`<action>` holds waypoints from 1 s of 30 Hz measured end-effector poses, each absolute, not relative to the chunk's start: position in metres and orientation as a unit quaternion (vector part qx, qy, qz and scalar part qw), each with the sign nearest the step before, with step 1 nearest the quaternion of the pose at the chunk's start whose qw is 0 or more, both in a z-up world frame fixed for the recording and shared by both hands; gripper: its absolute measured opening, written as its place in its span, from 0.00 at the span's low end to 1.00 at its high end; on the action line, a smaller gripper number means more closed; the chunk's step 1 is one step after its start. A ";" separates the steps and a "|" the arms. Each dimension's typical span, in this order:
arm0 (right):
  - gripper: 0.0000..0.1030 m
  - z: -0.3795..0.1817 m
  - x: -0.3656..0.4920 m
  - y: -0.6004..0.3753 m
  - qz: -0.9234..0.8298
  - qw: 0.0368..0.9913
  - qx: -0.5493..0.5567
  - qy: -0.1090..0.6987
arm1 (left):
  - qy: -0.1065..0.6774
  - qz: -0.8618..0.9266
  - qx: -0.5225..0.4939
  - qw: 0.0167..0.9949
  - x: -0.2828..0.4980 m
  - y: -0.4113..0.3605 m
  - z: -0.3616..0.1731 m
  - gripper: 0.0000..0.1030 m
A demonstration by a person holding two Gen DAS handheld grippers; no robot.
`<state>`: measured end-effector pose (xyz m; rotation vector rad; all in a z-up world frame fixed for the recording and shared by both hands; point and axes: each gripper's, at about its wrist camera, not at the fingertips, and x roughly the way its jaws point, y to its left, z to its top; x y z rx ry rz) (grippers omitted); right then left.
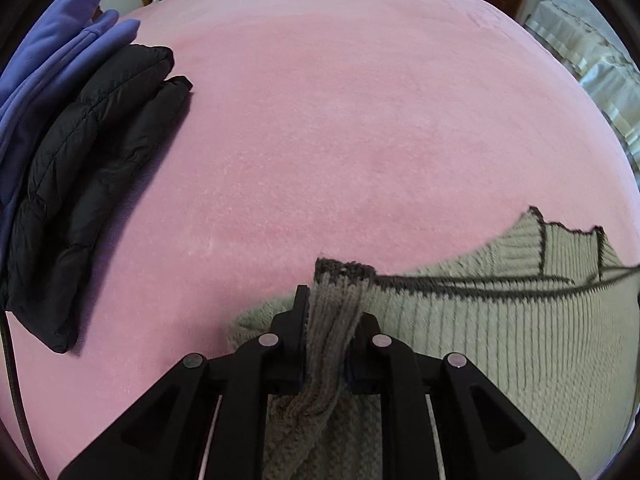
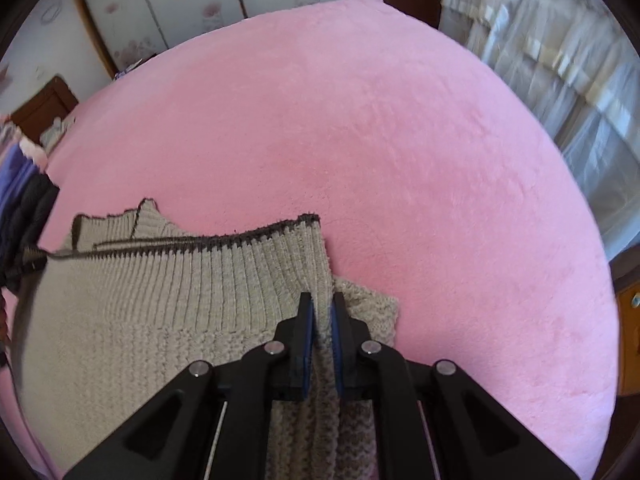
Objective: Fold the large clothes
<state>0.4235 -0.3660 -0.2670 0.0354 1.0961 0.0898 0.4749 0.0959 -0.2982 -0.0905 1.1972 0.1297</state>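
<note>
A beige ribbed knit sweater [image 1: 500,332] with a dark trimmed hem lies on the pink bed [image 1: 320,120]. My left gripper [image 1: 334,308] is shut on the left corner of its ribbed hem, which bunches up between the fingers. In the right wrist view the same sweater [image 2: 140,312] spreads to the left, and my right gripper [image 2: 322,304] is shut on the hem's right corner, the knit pinched between the blue pads. The hem stretches between the two grippers. More of the sweater lies folded beneath.
A folded black quilted jacket [image 1: 88,184] lies on a purple garment [image 1: 44,72] at the bed's left side. Pink blanket [image 2: 380,140] stretches ahead. A frilled pale bed cover [image 2: 560,64] stands beyond the right edge, wardrobe doors [image 2: 180,0] behind.
</note>
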 end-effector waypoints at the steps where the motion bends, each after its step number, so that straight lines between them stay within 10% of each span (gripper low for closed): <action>1: 0.07 -0.266 0.422 -0.365 0.039 0.854 0.010 0.519 | 0.561 0.062 -0.042 0.824 0.475 0.096 -0.298 0.12; 15: 0.07 -0.245 0.397 -0.353 -0.026 0.885 -0.026 0.465 | 0.520 0.080 -0.077 0.847 0.457 0.130 -0.276 0.28; 20: 0.07 -0.262 0.403 -0.344 -0.040 0.871 -0.045 0.487 | 0.549 0.139 -0.010 0.824 0.458 0.131 -0.296 0.61; 30: 0.21 -0.204 0.365 -0.337 -0.059 0.891 -0.050 0.447 | 0.440 0.179 0.033 0.879 0.403 0.126 -0.219 0.64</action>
